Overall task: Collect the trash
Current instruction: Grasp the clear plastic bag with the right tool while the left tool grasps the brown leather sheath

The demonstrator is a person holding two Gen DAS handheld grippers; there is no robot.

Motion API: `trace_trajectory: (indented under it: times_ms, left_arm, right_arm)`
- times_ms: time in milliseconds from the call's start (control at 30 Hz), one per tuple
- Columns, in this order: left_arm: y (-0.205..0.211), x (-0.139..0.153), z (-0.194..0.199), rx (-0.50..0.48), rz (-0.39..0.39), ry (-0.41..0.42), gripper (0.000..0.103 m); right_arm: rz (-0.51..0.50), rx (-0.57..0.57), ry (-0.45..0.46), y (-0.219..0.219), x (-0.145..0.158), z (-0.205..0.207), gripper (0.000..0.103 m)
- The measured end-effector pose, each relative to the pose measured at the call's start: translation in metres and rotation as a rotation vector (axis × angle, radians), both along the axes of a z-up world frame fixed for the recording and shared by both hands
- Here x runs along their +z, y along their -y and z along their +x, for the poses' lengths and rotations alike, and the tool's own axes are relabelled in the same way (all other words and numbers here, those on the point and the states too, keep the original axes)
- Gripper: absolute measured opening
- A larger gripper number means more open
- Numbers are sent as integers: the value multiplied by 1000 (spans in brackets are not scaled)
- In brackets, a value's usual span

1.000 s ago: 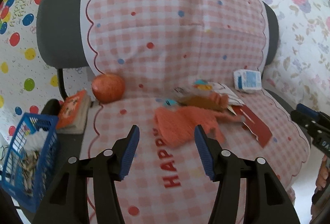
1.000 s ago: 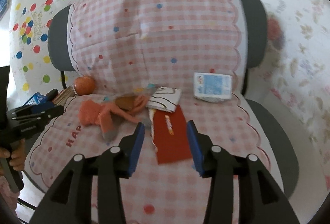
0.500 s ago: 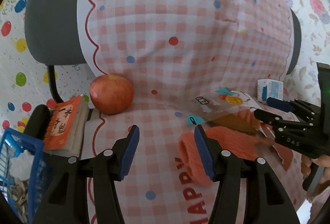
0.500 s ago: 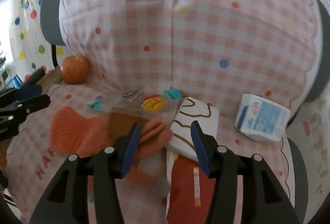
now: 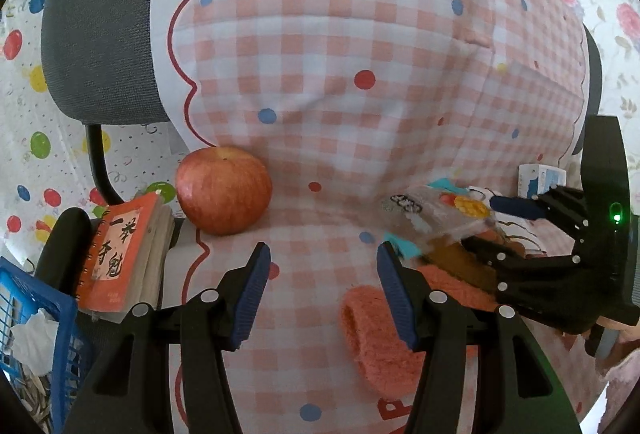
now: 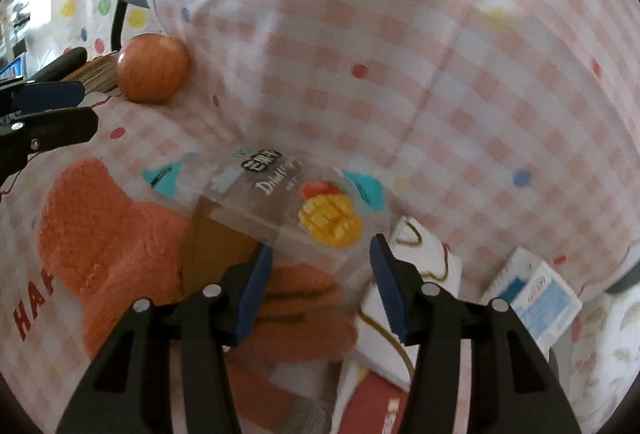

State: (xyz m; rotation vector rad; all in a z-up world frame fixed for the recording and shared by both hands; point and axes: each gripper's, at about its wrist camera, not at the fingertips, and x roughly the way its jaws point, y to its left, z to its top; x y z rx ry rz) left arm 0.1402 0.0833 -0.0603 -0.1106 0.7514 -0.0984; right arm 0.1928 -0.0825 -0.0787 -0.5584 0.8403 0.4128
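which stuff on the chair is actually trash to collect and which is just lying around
Likely for the job:
- clear dried-mango wrapper, right gripper open over it
- blue basket, already holding scraps
- red packet, perhaps

Probably just lying about:
- apple
- orange notebook
- orange glove
- blue and white carton
- left gripper, open over bare cloth

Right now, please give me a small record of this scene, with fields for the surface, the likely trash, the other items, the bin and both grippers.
surface: chair covered with pink checked cloth
likely trash: clear dried mango bag, lying partly over the orange glove
other items: apple, notebook, tissue pack
bin: blue basket beside the seat, already holding waste
left gripper: open, above bare cloth
right gripper: open, jaws just widened, poised at the bag, not pressing on it
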Motion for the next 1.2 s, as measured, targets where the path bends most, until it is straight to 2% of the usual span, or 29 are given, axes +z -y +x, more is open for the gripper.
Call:
trace_trajectory:
  times_ms: [100, 167, 200, 267, 333, 400, 533, 733, 833, 900, 1033, 1133, 1200]
  left_arm:
    - [-5, -2, -1, 10, 0, 0, 57]
    - [-8, -3, -4, 16, -4, 2, 57]
    - [-10, -3, -5, 20, -4, 2, 57]
    - [-13, -2, -11, 22, -4, 7, 57]
    - [-14, -1, -19, 22, -1, 15, 57]
    - [-14, 0, -27, 10, -5, 21, 57]
    - [-4, -2, -40, -24, 3, 23, 60]
    - [23, -5, -55, -96, 12, 15, 60]
    - [39, -2, -47, -119, 11, 1, 60]
    - [52, 2, -39, -136, -1, -9, 68]
    - [77, 4, -15, -138, -29, -38, 71]
    - [93, -1, 10, -80, 0, -75, 73]
    - [98, -10, 29, -12, 7, -130, 73]
  right_arm:
    - [-28, 43, 32, -12, 0, 1, 49]
    - [-34, 65, 34, -19, -1, 2, 34]
    - [-47, 68, 48, -22, 0, 1, 20]
    - [-39, 70, 92, -22, 8, -4, 14]
    - [19, 49, 113, -15, 23, -11, 6]
    - [102, -23, 157, 4, 45, -19, 6]
    - [295, -185, 174, 57, 85, -40, 4]
    - [434, -345, 183, 115, 102, -89, 4]
    - [464, -383, 181, 125, 99, -99, 4]
    - [467, -404, 193, 132, 96, -101, 4]
    - [471, -421, 212, 137, 92, -106, 4]
    - [494, -422, 212, 145, 91, -107, 4]
    - [504, -421, 217, 149, 89, -107, 4]
